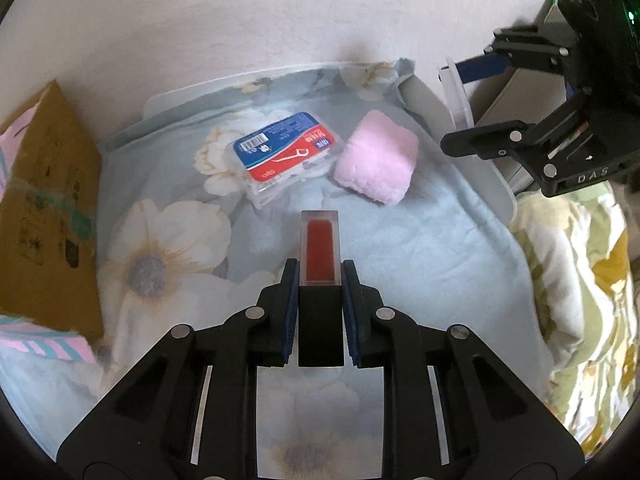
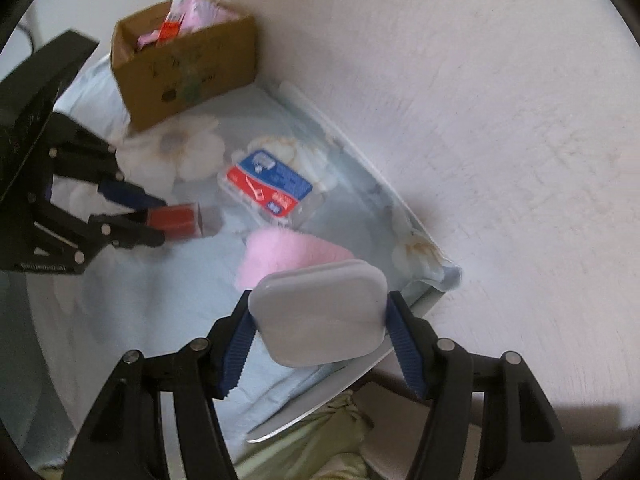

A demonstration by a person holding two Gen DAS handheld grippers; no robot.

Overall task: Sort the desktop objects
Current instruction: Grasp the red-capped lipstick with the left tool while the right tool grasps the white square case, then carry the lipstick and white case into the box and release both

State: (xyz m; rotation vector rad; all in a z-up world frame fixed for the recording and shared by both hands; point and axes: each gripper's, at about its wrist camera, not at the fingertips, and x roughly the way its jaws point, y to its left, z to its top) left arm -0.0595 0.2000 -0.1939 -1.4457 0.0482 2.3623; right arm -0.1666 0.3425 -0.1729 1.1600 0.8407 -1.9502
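My left gripper (image 1: pixel 320 280) is shut on a red lip-gloss tube (image 1: pixel 320 252) with a black cap, held above the floral cloth; it also shows in the right wrist view (image 2: pixel 176 220). My right gripper (image 2: pixel 320 320) is shut on a white rounded-square case (image 2: pixel 320 312), held above the cloth's right edge; that case shows edge-on in the left wrist view (image 1: pixel 456 92). A blue-and-red floss-pick box (image 1: pixel 284 152) and a pink folded towel (image 1: pixel 376 156) lie side by side on the cloth, beyond the left gripper.
A cardboard box (image 2: pixel 184 68) holding pink packets stands at the left by the wall. The light-blue floral cloth (image 1: pixel 420 248) covers a white board (image 2: pixel 320 404). A green patterned fabric (image 1: pixel 580 280) lies to the right. A white wall (image 1: pixel 240 12) is behind.
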